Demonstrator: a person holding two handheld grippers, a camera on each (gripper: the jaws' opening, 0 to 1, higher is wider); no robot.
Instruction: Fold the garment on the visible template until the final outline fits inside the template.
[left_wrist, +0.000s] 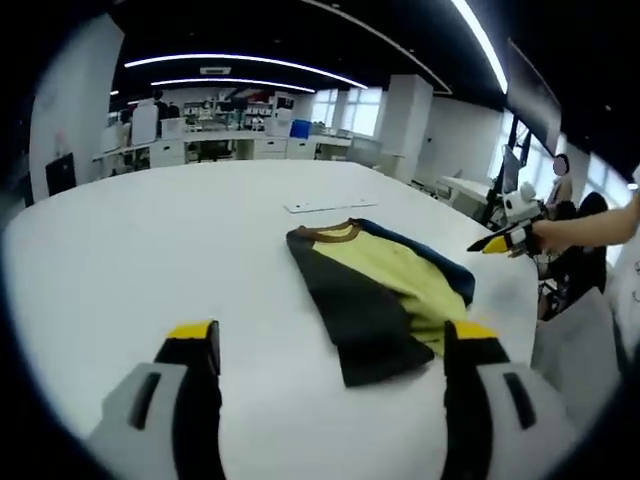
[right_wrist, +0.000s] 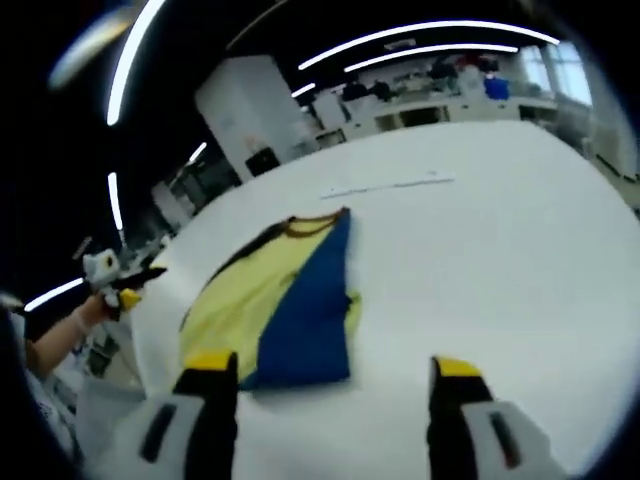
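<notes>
Lying folded, garment, collar toward the table's far end.

Both grippers alike — grey bodies, black jaws, yellow tips.

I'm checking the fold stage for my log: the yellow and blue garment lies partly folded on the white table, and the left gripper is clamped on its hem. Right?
Not quite. The left gripper is open and holds nothing; the left gripper view shows its jaws spread apart, short of the garment. The rest stands: the yellow and blue garment lies partly folded on the white table.
</notes>
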